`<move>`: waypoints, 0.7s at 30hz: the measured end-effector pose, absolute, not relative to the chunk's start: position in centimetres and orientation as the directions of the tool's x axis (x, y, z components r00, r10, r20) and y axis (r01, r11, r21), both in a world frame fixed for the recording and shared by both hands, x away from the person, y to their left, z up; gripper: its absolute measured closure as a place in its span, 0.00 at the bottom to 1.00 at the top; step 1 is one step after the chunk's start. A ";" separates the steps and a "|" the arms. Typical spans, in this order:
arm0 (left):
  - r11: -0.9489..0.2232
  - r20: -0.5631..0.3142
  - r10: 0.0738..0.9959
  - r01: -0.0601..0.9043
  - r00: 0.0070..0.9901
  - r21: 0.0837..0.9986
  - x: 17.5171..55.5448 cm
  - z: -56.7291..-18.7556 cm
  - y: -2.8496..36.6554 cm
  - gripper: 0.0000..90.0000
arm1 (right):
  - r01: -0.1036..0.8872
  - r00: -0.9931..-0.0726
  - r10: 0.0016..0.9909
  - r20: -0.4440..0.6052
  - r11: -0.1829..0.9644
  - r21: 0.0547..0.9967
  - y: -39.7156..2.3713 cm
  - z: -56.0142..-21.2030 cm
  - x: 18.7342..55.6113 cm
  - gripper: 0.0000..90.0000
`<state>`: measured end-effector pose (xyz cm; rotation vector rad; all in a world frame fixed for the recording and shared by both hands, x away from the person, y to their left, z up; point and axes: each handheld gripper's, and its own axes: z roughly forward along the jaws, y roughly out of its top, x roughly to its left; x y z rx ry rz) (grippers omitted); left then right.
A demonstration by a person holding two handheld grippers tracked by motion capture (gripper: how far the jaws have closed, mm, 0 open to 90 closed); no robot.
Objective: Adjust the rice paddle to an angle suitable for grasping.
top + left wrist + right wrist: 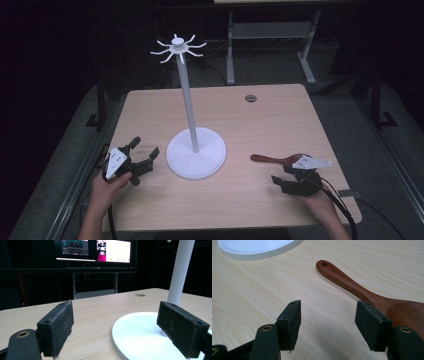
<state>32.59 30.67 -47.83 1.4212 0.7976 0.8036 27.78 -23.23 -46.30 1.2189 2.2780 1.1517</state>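
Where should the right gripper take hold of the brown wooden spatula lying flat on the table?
Probably the narrow handle of the brown wooden spatula, from above with the jaws straddling it. It lies flat, and the handle is slimmer than the broad blade beside the open right gripper, whose gap looks wide enough.

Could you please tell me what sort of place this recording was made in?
Probably a lab or recording workspace, not a kitchen: a bare wooden table in a dark room, monitors on a bench behind it, and a white hook stand and wooden spatula laid out.
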 end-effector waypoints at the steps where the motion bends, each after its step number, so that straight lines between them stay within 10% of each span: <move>1: -0.004 0.005 0.856 -0.002 0.517 1.000 32.6 -47.8 30.7 0.15 | 0.553 -0.589 0.803 0.095 0.314 0.772 -23.2 -46.3 27.8 0.41; 8: -0.007 0.007 0.858 -0.002 0.513 1.000 32.6 -47.8 30.6 0.15 | 0.555 -0.583 0.807 0.094 0.311 0.771 -23.4 -46.1 27.6 0.45; 21: -0.003 0.004 0.856 -0.004 0.517 1.000 32.6 -47.8 30.6 0.15 | 0.526 -0.631 0.765 0.126 0.304 0.794 -22.7 -44.2 28.5 0.88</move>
